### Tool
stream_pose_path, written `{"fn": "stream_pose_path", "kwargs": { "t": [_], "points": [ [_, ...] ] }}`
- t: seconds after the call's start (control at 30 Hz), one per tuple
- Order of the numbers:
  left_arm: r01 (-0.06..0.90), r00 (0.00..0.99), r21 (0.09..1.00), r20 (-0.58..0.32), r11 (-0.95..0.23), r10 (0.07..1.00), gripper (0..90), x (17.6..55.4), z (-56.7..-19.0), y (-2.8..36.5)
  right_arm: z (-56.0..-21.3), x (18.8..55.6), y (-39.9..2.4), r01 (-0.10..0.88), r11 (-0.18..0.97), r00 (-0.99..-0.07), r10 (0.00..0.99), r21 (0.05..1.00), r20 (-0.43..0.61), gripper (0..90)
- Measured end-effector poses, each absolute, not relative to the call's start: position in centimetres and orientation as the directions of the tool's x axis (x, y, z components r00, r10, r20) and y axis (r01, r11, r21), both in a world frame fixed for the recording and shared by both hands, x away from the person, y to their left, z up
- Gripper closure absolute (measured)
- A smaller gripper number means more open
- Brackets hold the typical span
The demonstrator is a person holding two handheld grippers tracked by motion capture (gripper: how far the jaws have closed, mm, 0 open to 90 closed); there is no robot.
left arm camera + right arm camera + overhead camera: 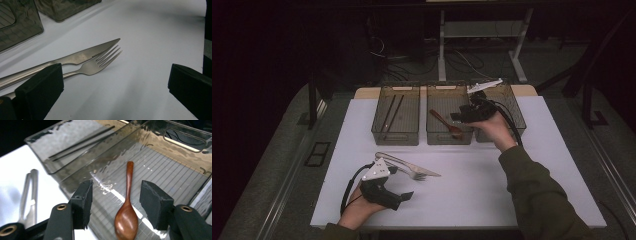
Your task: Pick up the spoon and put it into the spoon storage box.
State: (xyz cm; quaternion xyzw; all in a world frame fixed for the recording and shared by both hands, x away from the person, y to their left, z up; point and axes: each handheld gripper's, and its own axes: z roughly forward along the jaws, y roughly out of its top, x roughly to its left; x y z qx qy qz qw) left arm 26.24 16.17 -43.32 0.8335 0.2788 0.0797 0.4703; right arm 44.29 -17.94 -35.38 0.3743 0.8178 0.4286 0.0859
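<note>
A brown wooden spoon (127, 217) lies on the floor of the middle clear bin (447, 100), bowl toward me. My right gripper (459, 116) hovers over that bin's near end, jaws open, with the spoon (444, 123) below and between them but untouched; the right gripper (116, 186) holds nothing. A steel knife (87, 53) and fork (100, 63) lie side by side on the white table (492, 190). My left gripper (404, 197) rests low on the table just in front of them, and the left gripper (115, 87) is open and empty.
Three clear bins stand in a row at the table's far side. The left bin (396, 114) holds two black chopsticks (82, 142). The right bin (511, 102) sits behind my right hand. Beyond the table are a dark floor and desk legs.
</note>
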Motion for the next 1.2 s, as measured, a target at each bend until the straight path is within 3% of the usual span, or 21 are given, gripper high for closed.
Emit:
{"fn": "stream_pose_path", "kwargs": {
  "t": [0.47, 0.63, 1.2],
  "points": [
    [0.389, 0.823, 0.828, -0.114, -0.404, 0.557, 0.0, 26.4, -43.1, 16.6, -36.6, 38.4, -22.1, 0.484, 0.300, -0.728, 0.659, 0.822, 0.188, 27.8],
    [0.384, 0.815, 0.832, -0.102, -0.400, 0.570, 4.7, 26.4, -42.9, 17.0, -38.0, 35.9, -22.8, 0.478, 0.342, -0.708, 0.695, 0.809, 0.124, 24.6],
    [0.387, 0.797, 0.827, -0.079, -0.407, 0.598, 21.9, 26.7, -42.2, 17.3, -42.3, 30.0, -27.6, 0.482, 0.290, -0.679, 0.720, 0.827, 0.143, 17.8]
  ]
}}
